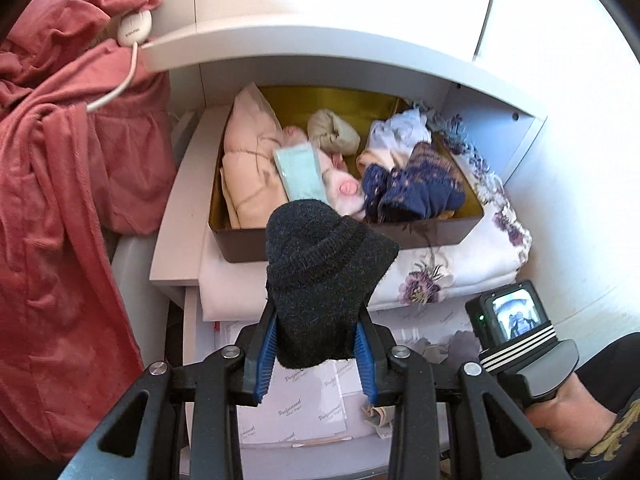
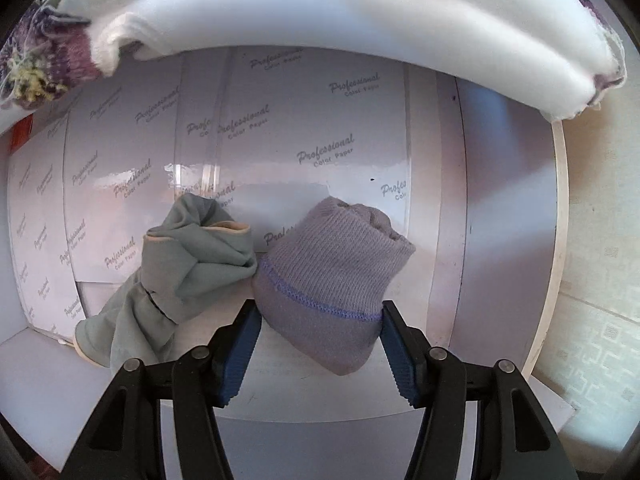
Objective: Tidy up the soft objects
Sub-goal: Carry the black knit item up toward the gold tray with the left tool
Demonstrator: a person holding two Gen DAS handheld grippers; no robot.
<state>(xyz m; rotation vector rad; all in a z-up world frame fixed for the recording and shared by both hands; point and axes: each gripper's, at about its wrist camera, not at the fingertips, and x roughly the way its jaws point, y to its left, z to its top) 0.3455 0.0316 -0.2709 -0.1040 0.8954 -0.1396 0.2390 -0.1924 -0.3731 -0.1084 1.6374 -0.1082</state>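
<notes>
My left gripper [image 1: 316,320] is shut on a rolled black sock [image 1: 320,276] and holds it in front of a brown box [image 1: 340,240] with a gold inside. The box holds several soft items: a pink folded cloth [image 1: 248,160], a beige sock ball [image 1: 334,132], navy socks [image 1: 416,184], a pale blue packet [image 1: 300,172]. My right gripper [image 2: 320,320] is on the lower shelf, its jaws around a rolled lilac sock [image 2: 332,276]; the jaws touch its sides. A grey-green sock bundle [image 2: 180,276] lies just left of it.
The box rests on folded floral linen [image 1: 460,272] on a white shelf [image 1: 176,224]. A red robe [image 1: 60,200] hangs at the left. Packs of colour paper [image 2: 280,140] stand behind the socks. The right gripper's body [image 1: 516,320] shows at the lower right.
</notes>
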